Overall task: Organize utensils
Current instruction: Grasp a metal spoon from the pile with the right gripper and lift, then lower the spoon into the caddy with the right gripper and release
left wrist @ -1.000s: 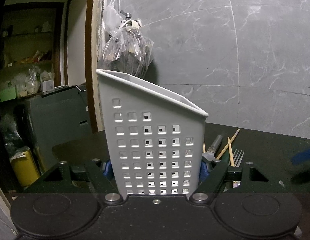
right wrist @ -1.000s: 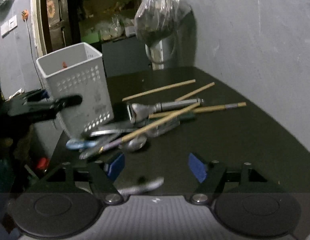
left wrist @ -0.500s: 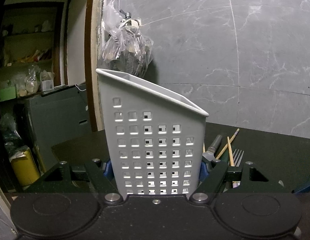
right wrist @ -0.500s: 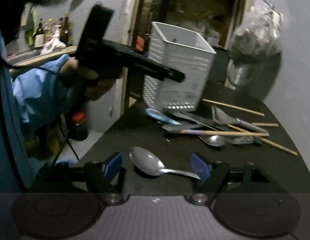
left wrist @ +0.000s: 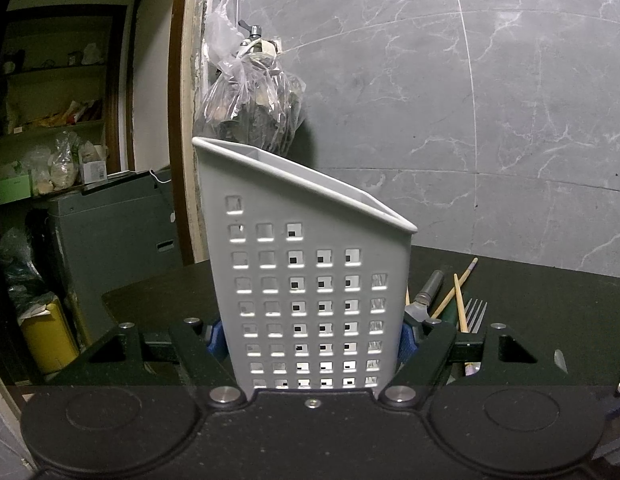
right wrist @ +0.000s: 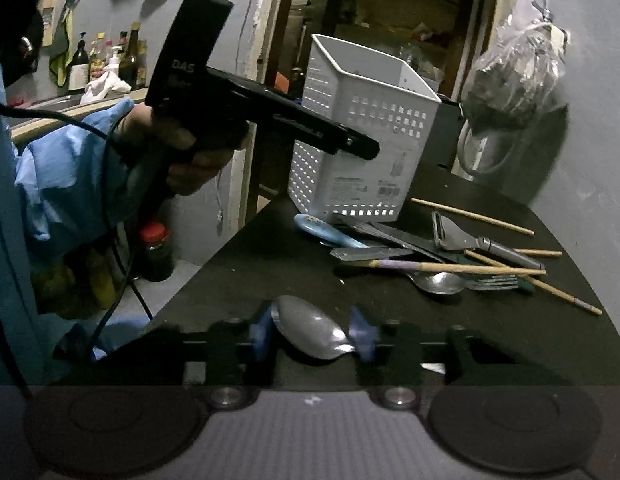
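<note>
White plastic is filling your left view: the utensil holder (left wrist: 310, 292) is standing on the black table (left wrist: 549, 304), and your left gripper (left wrist: 311, 338) is squeezing it low down, with a blue pad pressing on each side. In the right view you can see that same left gripper (right wrist: 349, 142) reaching out from your left hand (right wrist: 190, 152) and its blue sleeve (right wrist: 66, 176).

Your right gripper (right wrist: 313, 334) is sitting low over the near edge of the table. Its jaws have just been closing, and the bowl of a shiny spoon (right wrist: 310, 332) is lying between the blue pads. The pads are right at the spoon's sides, but you cannot tell if they are pinching it yet.

More things are lying in a pile just beside the holder: wooden chopsticks (right wrist: 469, 267), a peeler (right wrist: 465, 240), a fork (right wrist: 489, 282), another spoon (right wrist: 437, 282) and a light blue handle (right wrist: 321, 230).
</note>
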Available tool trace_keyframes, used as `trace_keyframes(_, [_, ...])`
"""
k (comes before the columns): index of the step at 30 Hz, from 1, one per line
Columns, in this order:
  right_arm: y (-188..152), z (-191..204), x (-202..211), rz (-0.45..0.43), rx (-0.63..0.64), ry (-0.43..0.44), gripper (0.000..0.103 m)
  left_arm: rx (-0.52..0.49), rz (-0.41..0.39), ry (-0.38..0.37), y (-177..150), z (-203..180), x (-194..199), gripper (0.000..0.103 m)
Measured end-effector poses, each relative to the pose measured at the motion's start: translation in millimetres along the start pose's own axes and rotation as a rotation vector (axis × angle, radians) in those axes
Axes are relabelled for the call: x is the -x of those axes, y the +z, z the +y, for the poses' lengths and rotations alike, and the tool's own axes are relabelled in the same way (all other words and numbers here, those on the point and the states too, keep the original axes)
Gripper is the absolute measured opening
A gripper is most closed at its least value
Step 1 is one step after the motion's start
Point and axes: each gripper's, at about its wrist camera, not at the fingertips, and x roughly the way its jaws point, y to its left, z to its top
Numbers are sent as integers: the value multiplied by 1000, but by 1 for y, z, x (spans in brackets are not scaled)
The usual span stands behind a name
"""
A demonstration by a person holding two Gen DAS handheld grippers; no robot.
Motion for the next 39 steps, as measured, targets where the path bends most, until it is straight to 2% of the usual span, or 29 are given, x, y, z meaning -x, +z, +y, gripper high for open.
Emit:
trace_keyframes(1, [0, -1, 0, 3, -5, -1, 22, 0, 0, 0, 0, 0, 0, 76])
trace_keyframes(8, [2, -1, -1, 3, -9, -1, 13, -1, 0, 0, 0, 0, 0, 76])
trace_keyframes(13, [8, 0, -1, -11, 31, -74, 5, 0, -1, 0, 0, 0, 0, 76])
trace_keyframes(21, [24, -9, 3, -43, 55, -176, 2, -1, 0, 0, 0, -1, 0, 76])
trace_keyframes(30, [69, -56, 22, -216, -114, -210, 2, 1, 0, 0, 1, -2, 0, 76])
trace_keyframes(39, [108, -104, 32, -421, -307, -83, 2, 9, 10, 5, 2, -3, 0, 76])
